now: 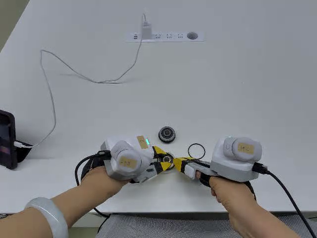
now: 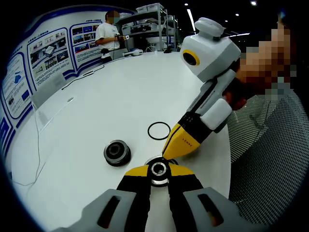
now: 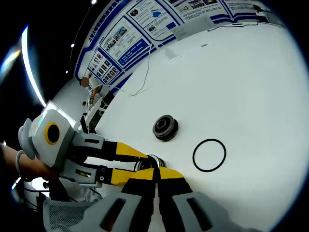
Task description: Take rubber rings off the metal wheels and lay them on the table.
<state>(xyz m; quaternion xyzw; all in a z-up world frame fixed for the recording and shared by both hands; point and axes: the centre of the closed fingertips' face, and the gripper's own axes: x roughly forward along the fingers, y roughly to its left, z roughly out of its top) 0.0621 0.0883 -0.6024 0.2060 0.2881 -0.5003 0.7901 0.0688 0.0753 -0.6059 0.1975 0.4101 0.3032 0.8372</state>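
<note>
- The left tongs (image 2: 158,175) are closed on a small metal wheel (image 2: 158,169). One yellow tip sits on each side of it, just above the white tabletop (image 2: 96,96).
- The right tongs (image 3: 155,173) have their two tips pressed together. The tips touch the edge of that same small metal wheel (I cannot tell if they pinch anything there).
- In the head view both tongs meet near the front edge of the tabletop, with the small metal wheel between them. A hand (image 1: 101,178) holds the left tongs and another hand (image 1: 225,191) holds the right tongs.
- A second wheel (image 1: 167,134) lies flat on the tabletop, a little farther back than the tongs. It looks dark around its rim.
- A thin black rubber ring (image 1: 196,150) lies flat on the tabletop by itself. It is near the second wheel but does not touch it, and it is just beside the right tongs.
- Far back on the tabletop lies a white power strip (image 1: 166,36). A white cable (image 1: 49,94) runs from it to a dark phone (image 1: 6,140) at the left edge.
</note>
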